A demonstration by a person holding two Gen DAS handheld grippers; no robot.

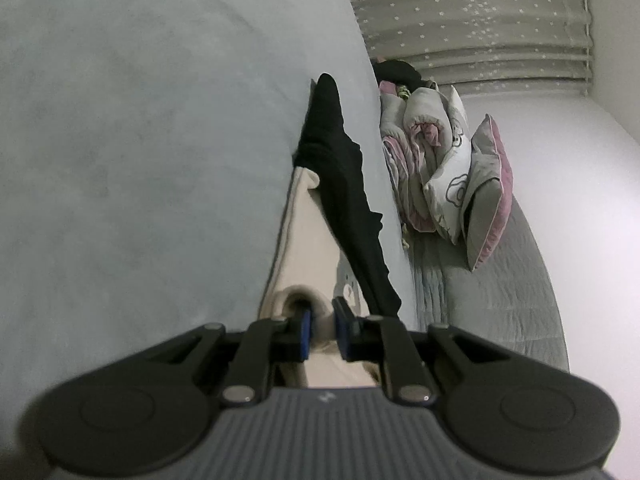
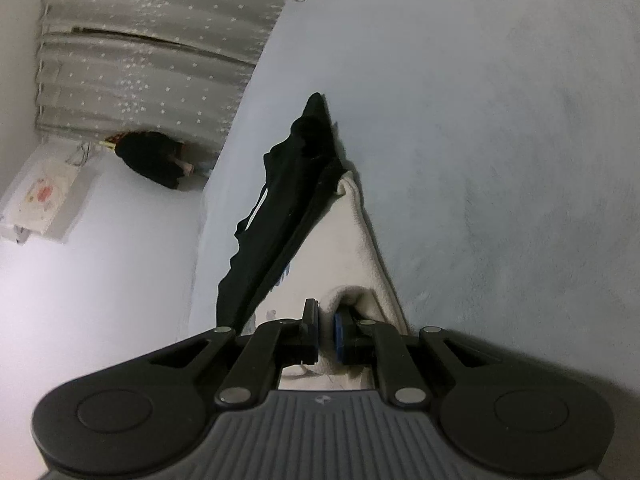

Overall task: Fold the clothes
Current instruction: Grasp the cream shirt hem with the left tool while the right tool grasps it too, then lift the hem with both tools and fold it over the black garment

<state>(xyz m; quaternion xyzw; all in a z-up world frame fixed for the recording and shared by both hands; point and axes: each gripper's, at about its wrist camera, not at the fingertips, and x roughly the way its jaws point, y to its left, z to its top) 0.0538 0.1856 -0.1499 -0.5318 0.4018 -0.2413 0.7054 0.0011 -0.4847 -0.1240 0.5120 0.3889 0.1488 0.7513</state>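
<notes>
On a pale blue bedspread (image 1: 140, 160), we hold a cream garment (image 1: 308, 240) at two points: our left gripper (image 1: 320, 330) pinches a rolled hem of it between blue pads (image 1: 305, 330), and our right gripper (image 2: 326, 330) is nipped onto another bunched edge (image 2: 348, 300) of the same cloth. In both wrist views the jaws stand narrowly apart with fabric filling the gap, so we read each as clamped on cloth rather than spread.

From the jaws the cream piece runs away in a long taut triangle, narrowing toward its far end, with a black garment (image 1: 344, 184) draped along one side and reaching beyond it. We judge the fold to be mid-way: the cream piece is lifted and stretched, not lying flat or squared off, and no finished stack shows in either view. Whether the black piece is being folded with it or merely lies against it, we cannot tell.

The cream cloth looks thick and soft, a fleecy knit with a rounded, rolled edge and a small printed motif (image 1: 348, 290) near the left jaws. The black one is thinner and limper, its edge wavy, with a thin pale stripe (image 2: 256, 208) in the right view. The bedspread is matte, slightly napped and faintly creased.

Beyond the bed edge lie a quilted grey cover (image 1: 500, 300), pink-trimmed pillows (image 1: 480, 192) heaped with a rolled quilt (image 1: 416, 132), a star-speckled curtain (image 1: 480, 20) in soft folds, and a dark heap (image 2: 152, 158) on the floor.
</notes>
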